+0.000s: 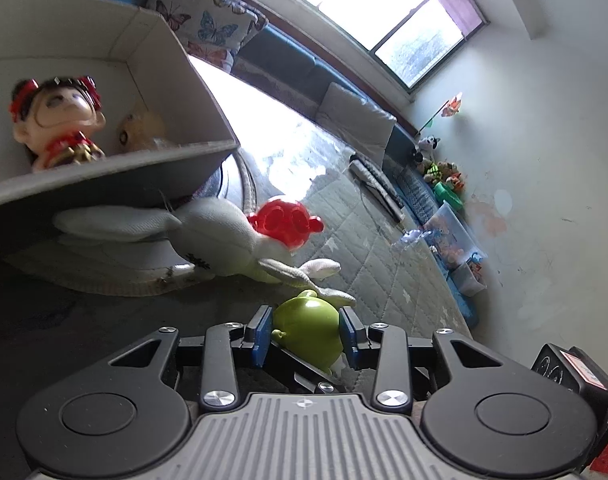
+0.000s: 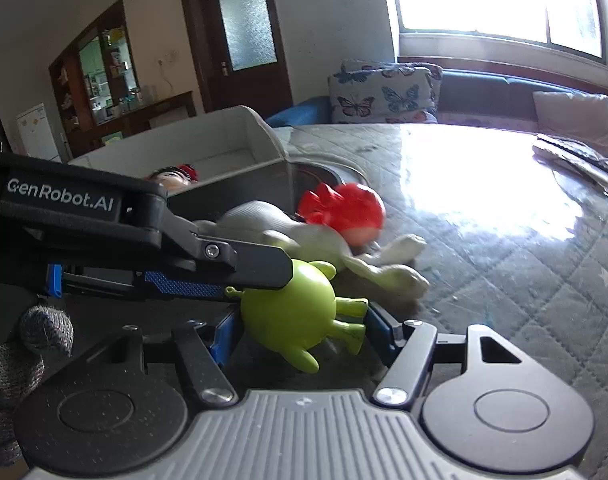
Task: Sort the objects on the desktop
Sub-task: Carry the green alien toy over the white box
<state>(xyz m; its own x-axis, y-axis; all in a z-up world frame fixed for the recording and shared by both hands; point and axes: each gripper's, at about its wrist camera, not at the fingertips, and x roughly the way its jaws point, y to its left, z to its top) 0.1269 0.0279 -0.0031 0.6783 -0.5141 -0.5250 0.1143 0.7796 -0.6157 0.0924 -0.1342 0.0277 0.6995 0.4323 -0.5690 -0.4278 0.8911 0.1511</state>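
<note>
Green toy (image 1: 307,330) is seen clamped between the blue pads (image 1: 261,334) of the left gripper (image 1: 306,335), low over the quilted table cover (image 1: 384,264). In the right wrist view the same green toy (image 2: 290,306) also sits between the fingers of the right gripper (image 2: 300,334), whose jaws stand apart on either side of it; whether they press on it cannot be told. The left gripper (image 2: 240,276) reaches in from the left across that view and meets the toy from above. Just beyond the toy, a grey stuffed rabbit (image 1: 224,236) with a red plastic piece (image 1: 288,222) at its head is laid on its side on the table. Further left, an open white box (image 1: 172,160) is seen, with a doll (image 1: 58,124) in red dress inside it. A butterfly cushion (image 2: 384,94) is set far behind, below the window (image 2: 500,4).
</note>
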